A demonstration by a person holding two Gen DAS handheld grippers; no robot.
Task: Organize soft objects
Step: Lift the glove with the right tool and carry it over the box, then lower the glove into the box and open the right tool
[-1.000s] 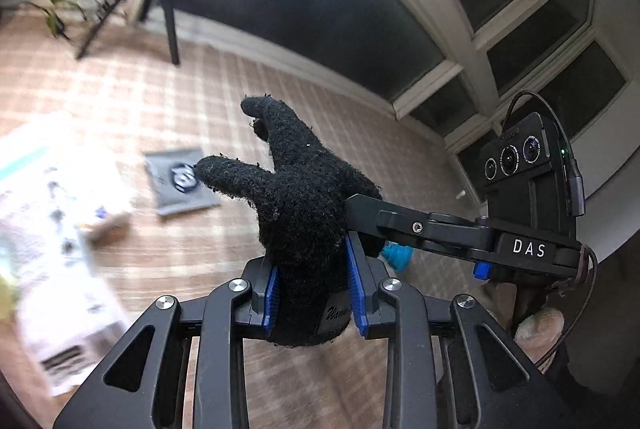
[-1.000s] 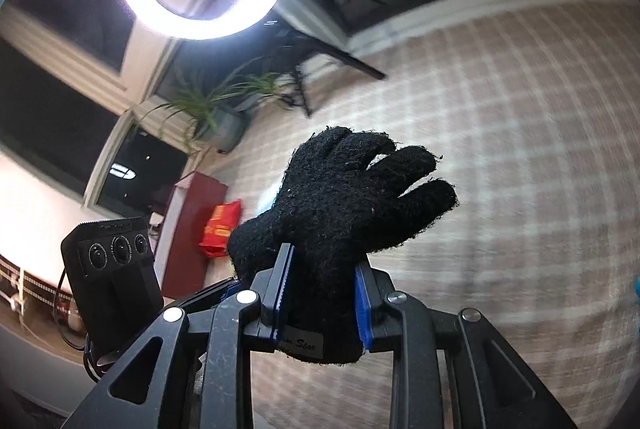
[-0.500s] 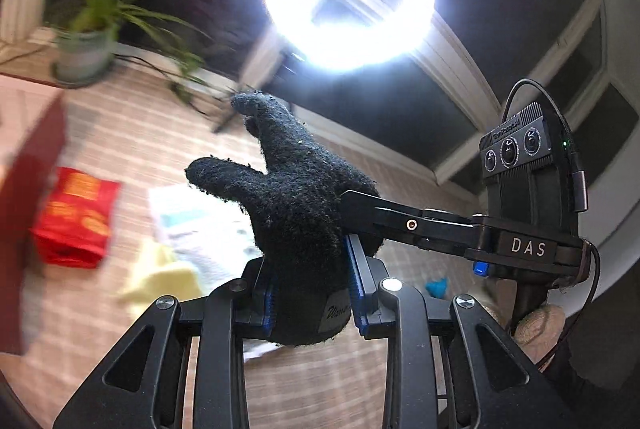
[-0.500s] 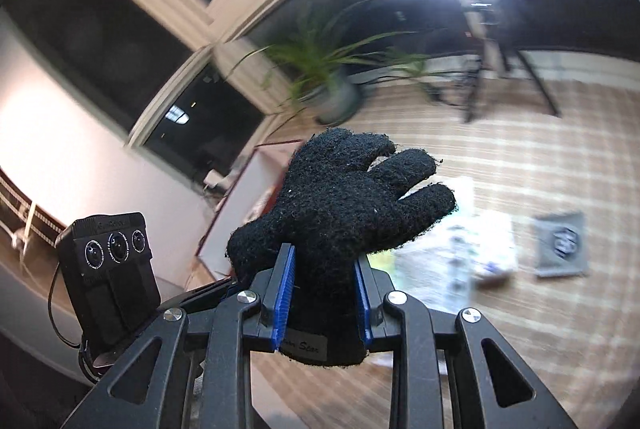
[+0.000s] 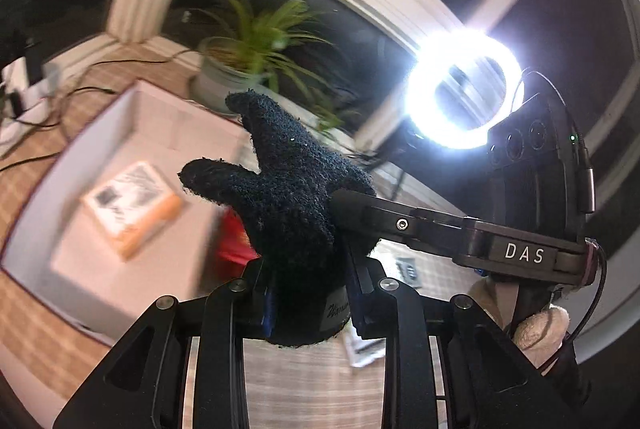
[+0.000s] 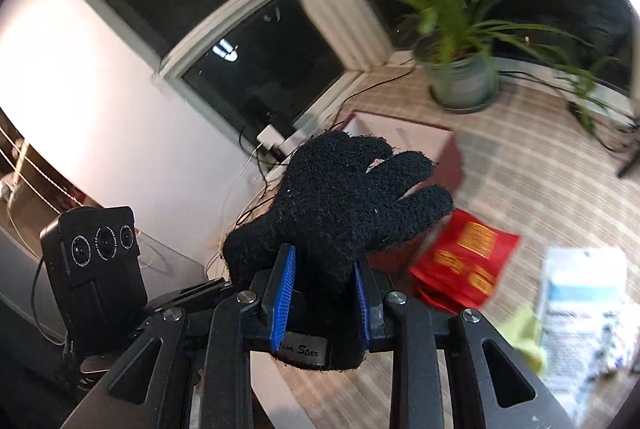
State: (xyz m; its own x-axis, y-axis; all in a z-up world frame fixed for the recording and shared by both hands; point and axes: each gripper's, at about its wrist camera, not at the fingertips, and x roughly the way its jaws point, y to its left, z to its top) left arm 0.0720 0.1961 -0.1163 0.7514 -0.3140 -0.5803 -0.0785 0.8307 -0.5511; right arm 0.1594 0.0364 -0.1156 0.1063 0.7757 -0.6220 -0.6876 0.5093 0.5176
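- Between the blue pads of the left hand-held gripper [image 5: 310,303], a black knit glove [image 5: 288,189] is pinched at its cuff, so the thumb and fingers stand free above the jaws and nothing drags on the floor.
- Its jaws are closing a little on that cuff; the pads press the fabric from both sides.
- At the right hand-held gripper [image 6: 322,303] the jaws are nearly shut on the cuff of a second black glove [image 6: 344,205], fingers spread upward in the same way.
- Both grippers are held close together, one beside the other: the right one's camera box shows at the right of the left view, and the left one's at the left of the right view. I judge the two gloves are being carried as a pair.
- Ahead and below on the floor lies an open white box [image 5: 132,157], a likely place for them; a booklet [image 5: 132,205] lies inside.
- Count: two gloves, two grippers, one box, one red packet [image 6: 464,265], one potted plant [image 6: 460,77], one ring light [image 5: 464,89].
- A yellow cloth [image 6: 524,337] and a printed bag [image 6: 584,313] lie near right.
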